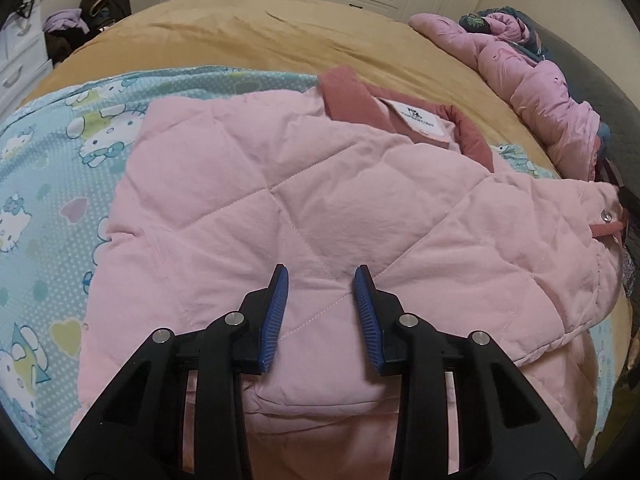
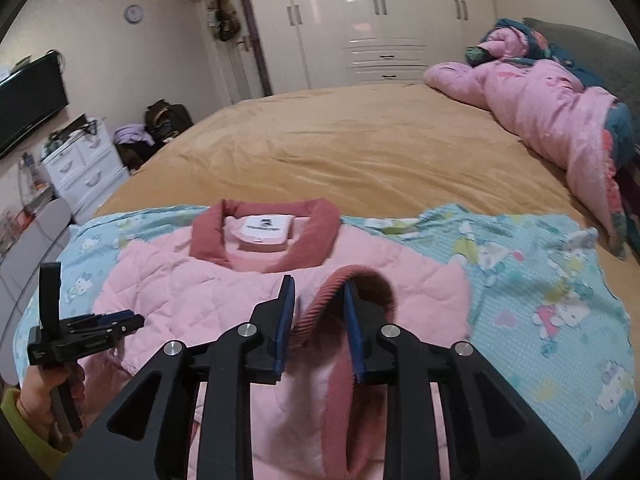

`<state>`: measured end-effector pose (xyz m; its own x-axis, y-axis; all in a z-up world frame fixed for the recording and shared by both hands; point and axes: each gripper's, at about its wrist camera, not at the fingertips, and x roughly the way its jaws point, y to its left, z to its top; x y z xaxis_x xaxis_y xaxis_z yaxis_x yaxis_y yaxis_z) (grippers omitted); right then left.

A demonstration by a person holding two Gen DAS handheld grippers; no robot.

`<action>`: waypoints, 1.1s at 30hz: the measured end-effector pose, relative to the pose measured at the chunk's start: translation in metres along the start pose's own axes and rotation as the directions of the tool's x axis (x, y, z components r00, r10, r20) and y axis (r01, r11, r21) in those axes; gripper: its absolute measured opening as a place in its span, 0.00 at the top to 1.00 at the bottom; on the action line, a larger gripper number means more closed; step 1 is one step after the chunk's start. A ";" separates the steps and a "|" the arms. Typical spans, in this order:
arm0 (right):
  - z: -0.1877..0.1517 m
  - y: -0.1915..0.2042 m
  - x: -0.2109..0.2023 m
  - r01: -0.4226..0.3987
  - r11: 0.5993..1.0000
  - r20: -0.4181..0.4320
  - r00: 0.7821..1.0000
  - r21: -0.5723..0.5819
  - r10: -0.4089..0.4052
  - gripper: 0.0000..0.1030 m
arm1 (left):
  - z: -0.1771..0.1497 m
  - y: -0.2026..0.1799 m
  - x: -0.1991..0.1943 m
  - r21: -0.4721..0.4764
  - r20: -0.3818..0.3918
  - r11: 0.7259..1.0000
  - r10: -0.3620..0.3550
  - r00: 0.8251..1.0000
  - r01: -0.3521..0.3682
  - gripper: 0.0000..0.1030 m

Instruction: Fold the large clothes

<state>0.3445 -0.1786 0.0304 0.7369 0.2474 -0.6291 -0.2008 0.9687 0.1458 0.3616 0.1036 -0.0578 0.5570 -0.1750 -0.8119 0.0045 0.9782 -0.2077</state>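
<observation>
A pink quilted jacket (image 1: 304, 208) with a dark pink ribbed collar (image 1: 348, 92) lies on a light blue cartoon-print sheet (image 1: 48, 208) on the bed. My left gripper (image 1: 321, 276) is open and empty just above the jacket's quilted body. It also shows at the left of the right wrist view (image 2: 116, 320). In the right wrist view the jacket (image 2: 180, 288) lies collar (image 2: 276, 236) away from me. My right gripper (image 2: 320, 284) has its jaws around a dark pink ribbed cuff (image 2: 332, 300) of a sleeve, with a gap between the pads.
The bed has a mustard cover (image 2: 340, 148). A bunched pink quilt (image 2: 560, 120) lies at the far right by the grey headboard (image 2: 580, 36). White wardrobes (image 2: 360, 20), a white drawer unit (image 2: 84, 164), a television (image 2: 28, 96) and bags (image 2: 164, 120) stand beyond.
</observation>
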 end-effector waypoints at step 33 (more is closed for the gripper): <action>-0.071 0.083 0.124 -0.008 0.996 -0.306 0.952 -0.093 -0.020 0.18 | -0.006 0.005 0.011 0.037 0.003 0.999 -0.030 1.000 0.030 0.73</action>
<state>0.3731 -0.0688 -0.0896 0.5080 0.2100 -0.8354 -0.2660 0.9607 0.0796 0.3627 0.1062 -0.0716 0.5593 -0.2036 -0.8036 0.0514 0.9760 -0.2116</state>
